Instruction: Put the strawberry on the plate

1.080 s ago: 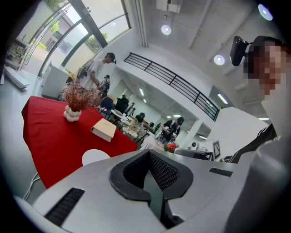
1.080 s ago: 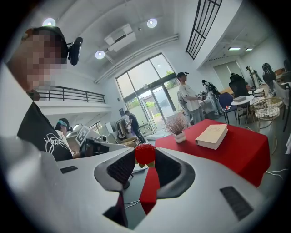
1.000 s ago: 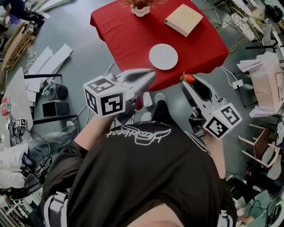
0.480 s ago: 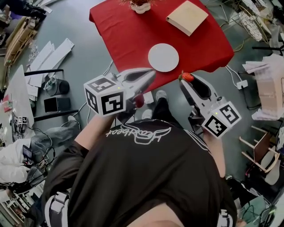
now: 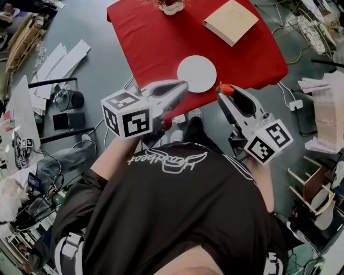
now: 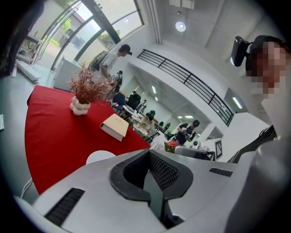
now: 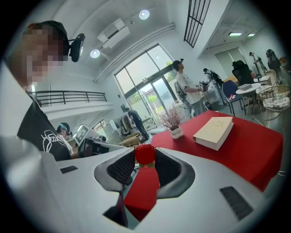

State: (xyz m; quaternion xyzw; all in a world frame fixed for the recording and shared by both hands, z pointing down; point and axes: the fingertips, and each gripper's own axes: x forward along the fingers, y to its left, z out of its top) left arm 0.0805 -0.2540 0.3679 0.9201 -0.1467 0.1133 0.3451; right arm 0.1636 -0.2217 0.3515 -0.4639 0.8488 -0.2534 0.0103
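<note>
Right gripper [image 7: 145,160] pads pinch the strawberry [image 7: 145,154] at their tips, green leaves on its lower side. Left gripper [image 6: 152,182] pads pressed together, nothing btw them. In head view the strawberry sits in the air by the near edge of the red-cloth table [image 5: 156,43], close to the white plate [image 5: 196,73] on its near-right side, not on it. Left gripper tip is by the plate's near-left rim. Farther back on the cloth: tan book [image 5: 230,21] and plant pot [image 5: 171,6], well apart from the plate.
</note>
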